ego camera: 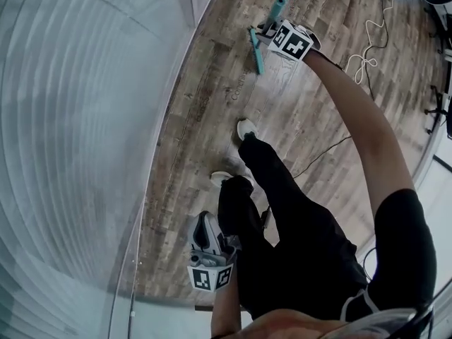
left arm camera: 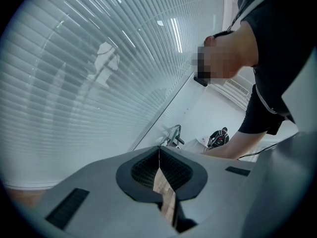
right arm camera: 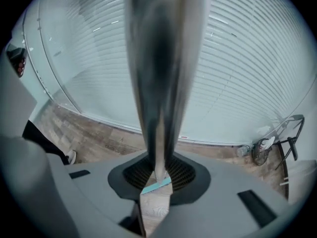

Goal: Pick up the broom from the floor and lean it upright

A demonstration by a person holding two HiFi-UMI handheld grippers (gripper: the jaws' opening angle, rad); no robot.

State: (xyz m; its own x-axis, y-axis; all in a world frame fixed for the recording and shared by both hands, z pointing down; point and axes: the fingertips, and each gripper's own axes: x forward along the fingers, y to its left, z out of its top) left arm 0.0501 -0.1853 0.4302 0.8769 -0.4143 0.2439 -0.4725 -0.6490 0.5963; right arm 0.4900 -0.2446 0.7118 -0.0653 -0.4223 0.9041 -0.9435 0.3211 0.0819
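The broom (ego camera: 256, 51) stands foreshortened over the wooden floor at the top of the head view, with a teal head bar and a teal grip end. My right gripper (ego camera: 268, 32) is shut on its pole, arm stretched far forward. In the right gripper view the grey metal pole (right arm camera: 161, 83) rises from between the pads, and the teal head (right arm camera: 156, 185) shows below them. My left gripper (ego camera: 206, 221) hangs low beside the person's legs. Its jaws (left arm camera: 159, 155) meet at the tips with nothing between them.
A glass wall with horizontal blinds (ego camera: 85, 119) runs along the left, close to the broom. A white cable (ego camera: 367, 56) and a black cable (ego camera: 326, 154) lie on the floor to the right. The person's shoes (ego camera: 246, 128) stand mid-floor. A chair base (ego camera: 438, 108) sits at the right edge.
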